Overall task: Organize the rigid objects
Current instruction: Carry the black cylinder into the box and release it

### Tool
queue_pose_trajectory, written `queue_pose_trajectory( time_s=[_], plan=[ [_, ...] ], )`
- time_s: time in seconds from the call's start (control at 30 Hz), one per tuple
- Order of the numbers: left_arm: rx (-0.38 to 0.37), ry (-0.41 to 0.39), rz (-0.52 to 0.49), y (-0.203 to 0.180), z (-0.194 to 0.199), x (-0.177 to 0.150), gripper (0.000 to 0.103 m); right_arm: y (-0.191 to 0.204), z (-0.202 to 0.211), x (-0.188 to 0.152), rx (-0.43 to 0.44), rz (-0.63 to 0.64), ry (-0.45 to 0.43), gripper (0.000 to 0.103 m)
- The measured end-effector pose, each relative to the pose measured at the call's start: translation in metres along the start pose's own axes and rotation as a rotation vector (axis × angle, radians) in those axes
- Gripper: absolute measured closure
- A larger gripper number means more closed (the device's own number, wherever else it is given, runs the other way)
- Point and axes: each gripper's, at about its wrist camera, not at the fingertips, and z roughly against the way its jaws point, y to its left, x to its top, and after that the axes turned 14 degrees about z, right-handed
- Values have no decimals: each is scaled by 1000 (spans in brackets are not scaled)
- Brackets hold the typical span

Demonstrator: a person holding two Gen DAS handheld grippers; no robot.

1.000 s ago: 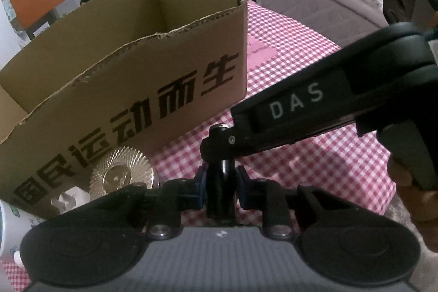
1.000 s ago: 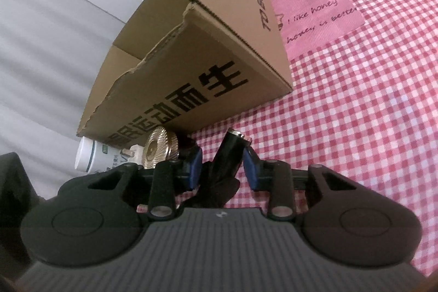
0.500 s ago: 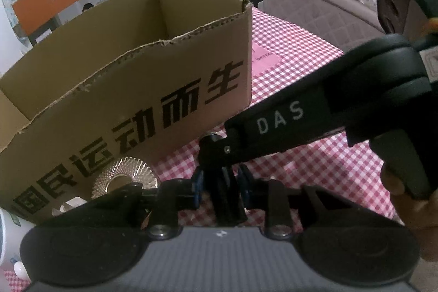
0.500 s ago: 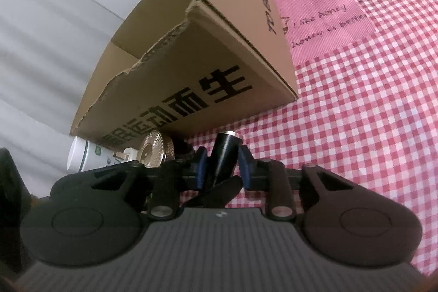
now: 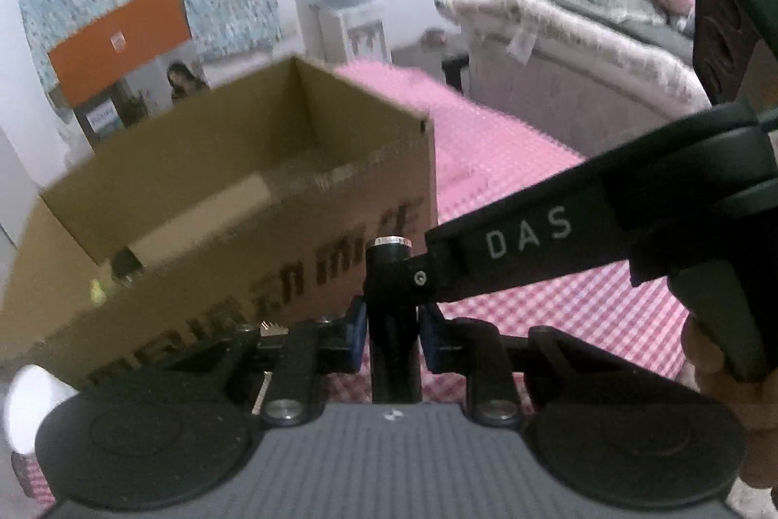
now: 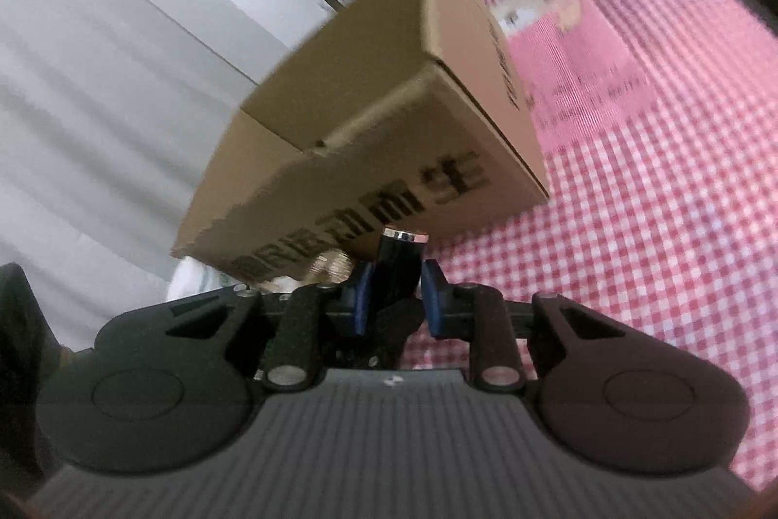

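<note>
- As both claws lift, the left claw [image 5: 391, 327] and the right claw [image 6: 396, 295], whose jaws have just been closing, each clamp one black metal-capped cylinder [image 5: 393, 276].
- Now level with the open brown cardboard box [image 5: 243, 178], it looks ready to go in.

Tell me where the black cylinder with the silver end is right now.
The black cylinder with the silver end is clamped between both grippers, left gripper and right gripper, just before the printed cardboard box.

Cardboard box [image 5: 233, 198] wall blocks ahead; top open.
</note>
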Motion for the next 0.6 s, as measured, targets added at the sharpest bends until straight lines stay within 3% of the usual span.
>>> queue_pose_trajectory(
  time_s=[0.33, 0.43, 0.6],
  plan=[
    [52, -224, 8, 21, 86, 45, 80, 75, 51, 45, 52, 195, -172, 82],
    [78, -241, 19, 41, 98, 67, 80, 93, 50, 70, 109, 243, -190, 82],
    [121, -173, 72, 83, 86, 104, 80, 113, 17, 118, 189, 286, -148, 82]
  ],
)
